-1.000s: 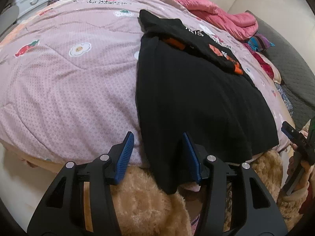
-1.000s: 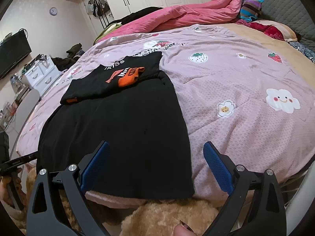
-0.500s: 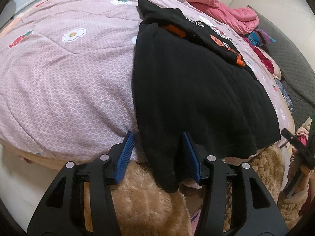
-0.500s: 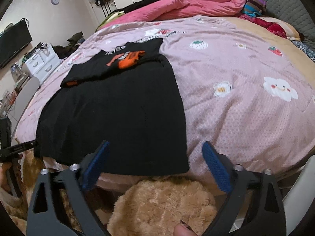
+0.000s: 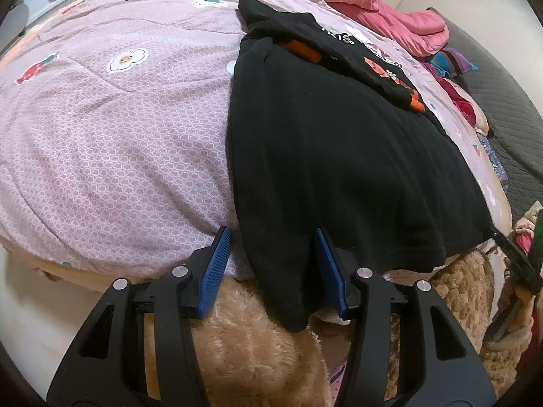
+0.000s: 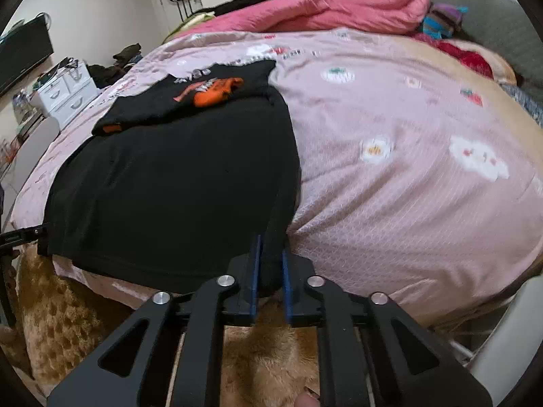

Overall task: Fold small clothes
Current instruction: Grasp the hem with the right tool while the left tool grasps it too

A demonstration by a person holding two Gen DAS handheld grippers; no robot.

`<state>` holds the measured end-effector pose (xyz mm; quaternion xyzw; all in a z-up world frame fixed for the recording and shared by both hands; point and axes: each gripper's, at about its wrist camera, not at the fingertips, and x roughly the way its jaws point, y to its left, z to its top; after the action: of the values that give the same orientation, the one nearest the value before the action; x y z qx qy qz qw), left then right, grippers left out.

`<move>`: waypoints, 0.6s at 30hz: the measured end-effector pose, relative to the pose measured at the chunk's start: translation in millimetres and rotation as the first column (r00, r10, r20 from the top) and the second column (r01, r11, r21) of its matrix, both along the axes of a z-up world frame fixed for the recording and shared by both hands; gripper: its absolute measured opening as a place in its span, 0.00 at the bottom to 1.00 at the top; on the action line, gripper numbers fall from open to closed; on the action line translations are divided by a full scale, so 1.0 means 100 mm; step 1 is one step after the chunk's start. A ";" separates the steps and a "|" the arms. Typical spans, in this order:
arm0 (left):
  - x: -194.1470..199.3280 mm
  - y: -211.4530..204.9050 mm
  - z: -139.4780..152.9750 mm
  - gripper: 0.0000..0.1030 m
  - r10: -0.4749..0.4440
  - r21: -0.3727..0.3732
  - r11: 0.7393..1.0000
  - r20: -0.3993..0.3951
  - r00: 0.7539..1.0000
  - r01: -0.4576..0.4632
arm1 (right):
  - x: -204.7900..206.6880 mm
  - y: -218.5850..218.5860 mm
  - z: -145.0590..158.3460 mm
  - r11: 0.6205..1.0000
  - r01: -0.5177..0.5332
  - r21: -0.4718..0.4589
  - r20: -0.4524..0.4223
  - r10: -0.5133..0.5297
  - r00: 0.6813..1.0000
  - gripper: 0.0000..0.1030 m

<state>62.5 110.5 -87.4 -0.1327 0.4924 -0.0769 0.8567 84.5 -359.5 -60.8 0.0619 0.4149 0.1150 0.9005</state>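
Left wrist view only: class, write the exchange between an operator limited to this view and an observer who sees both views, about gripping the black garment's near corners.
Operator: My left gripper straddles one near corner of the black garment, jaws apart. Is the right gripper shut?
Observer: Yes, the right gripper is shut on the other near corner.
Operator: What lies beyond that corner?
Observer: A white cloud print on the pink quilt.

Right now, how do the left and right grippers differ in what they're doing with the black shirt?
The left gripper has its jaws wide apart, with the black shirt corner hanging between them, unpinched; the right gripper has its jaws closed tight on the shirt's other near corner. The left sits at the shirt's left hem corner, the right at its right one. Both are at the near bed edge.
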 end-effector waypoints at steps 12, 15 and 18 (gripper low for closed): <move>-0.03 -0.07 -0.02 0.15 -0.037 -0.040 0.999 -0.001 0.999 0.037 | 0.00 -0.07 0.55 0.985 0.004 0.174 0.180 -0.036 0.983 0.09; -0.04 -0.09 0.00 0.06 -0.040 -0.031 0.999 0.013 0.999 0.041 | 0.01 -0.12 0.56 0.980 0.031 0.195 0.177 -0.066 0.982 0.09; -0.06 -0.07 0.07 0.03 -0.040 -0.046 0.998 0.035 0.999 0.042 | -0.01 -0.16 0.56 0.978 0.055 0.199 0.170 -0.090 0.981 0.09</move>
<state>56.7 103.6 -80.8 -0.1413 0.4786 -0.1083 0.8598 83.2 -375.9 -5.0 0.1536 0.3172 0.1268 0.9272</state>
